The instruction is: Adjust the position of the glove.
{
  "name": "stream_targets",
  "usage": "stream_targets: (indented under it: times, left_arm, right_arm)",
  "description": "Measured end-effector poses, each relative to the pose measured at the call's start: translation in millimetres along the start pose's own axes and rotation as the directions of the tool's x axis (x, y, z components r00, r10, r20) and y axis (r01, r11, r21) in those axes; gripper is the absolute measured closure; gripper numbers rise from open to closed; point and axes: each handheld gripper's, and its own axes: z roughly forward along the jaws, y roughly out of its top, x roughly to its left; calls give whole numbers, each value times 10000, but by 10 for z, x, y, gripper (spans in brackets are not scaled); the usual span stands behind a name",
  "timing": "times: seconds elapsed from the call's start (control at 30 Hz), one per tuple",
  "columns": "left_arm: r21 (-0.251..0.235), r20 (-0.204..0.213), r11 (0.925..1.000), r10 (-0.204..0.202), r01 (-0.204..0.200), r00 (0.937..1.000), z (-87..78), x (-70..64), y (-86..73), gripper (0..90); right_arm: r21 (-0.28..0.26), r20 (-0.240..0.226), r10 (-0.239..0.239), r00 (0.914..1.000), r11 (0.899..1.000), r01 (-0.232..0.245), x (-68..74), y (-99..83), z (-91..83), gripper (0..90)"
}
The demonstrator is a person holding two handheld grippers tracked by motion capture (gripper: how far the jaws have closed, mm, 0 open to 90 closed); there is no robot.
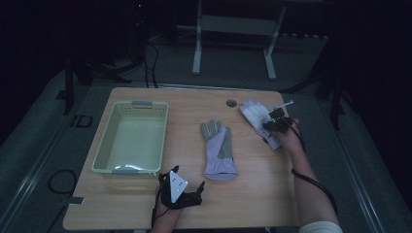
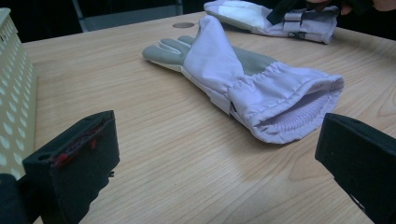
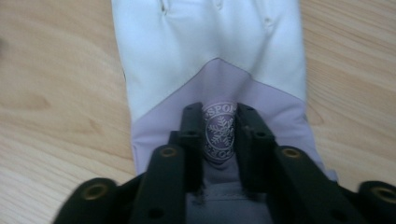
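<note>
A: Nearest you, your left hand-held gripper [image 1: 187, 187] hovers above the near edge of the surface [image 1: 252, 194], jaws spread wide, holding nothing. The basket [image 1: 104, 150] sits just beyond it on the left.

B: And the gloves?

A: One glove [image 1: 218, 150] lies flat mid-surface, cuff toward you. It looks soft and light, so it should sag when lifted; pinch the gathered cuff. Farther right, your right hand-held gripper [image 1: 273, 122] has its jaws pressed nearly together on the cuff fabric of the other glove [image 1: 253, 112].
</note>
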Motion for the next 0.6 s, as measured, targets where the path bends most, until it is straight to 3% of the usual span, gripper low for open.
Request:
stream_targets:
  times: [0.03,0.1,0.13,0.33,0.37,0.4,0.43,0.47,0.53,0.6]
  left_arm:
    - [0,1,10000,-4,4,10000,-1,1,0,0]
    - [11,16,10000,2,-2,10000,-3,3,0,0]
    - [11,16,10000,2,-2,10000,-3,3,0,0]
    - [18,21,10000,3,-3,10000,2,0,1,0]
    - [18,21,10000,3,-3,10000,2,0,1,0]
    - [27,3,10000,-4,4,10000,3,1,1,0]
    - [45,1,10000,0,0,10000,4,1,2,0]
    - [56,7,10000,8,-8,10000,6,1,2,0]
    - [49,19,10000,9,-9,10000,6,1,2,0]
    - [60,32,10000,39,-39,10000,8,1,3,0]
  right_arm:
    - [-200,105,457,9989,9988,-454,20,-12,-75,780]
    - [-448,134,931,9956,9947,-924,50,-43,-185,787]
    - [-448,134,931,9956,9947,-924,50,-43,-185,787]
    - [-1177,-72,1742,9847,9777,-1738,237,-160,-660,794]
    - [-1177,-72,1742,9847,9777,-1738,237,-160,-660,794]
    - [-1493,88,1779,9840,9733,-1746,331,-206,-838,793]
    - [-1679,127,1776,9840,9705,-1730,372,-230,-903,793]
    - [-1856,-2,1639,9865,9693,-1611,404,-251,-955,793]
    - [-2128,-604,2010,9777,9544,-2094,446,-310,-1055,794]
    - [-2238,-763,2039,9760,9504,-2161,527,-364,-1135,793]
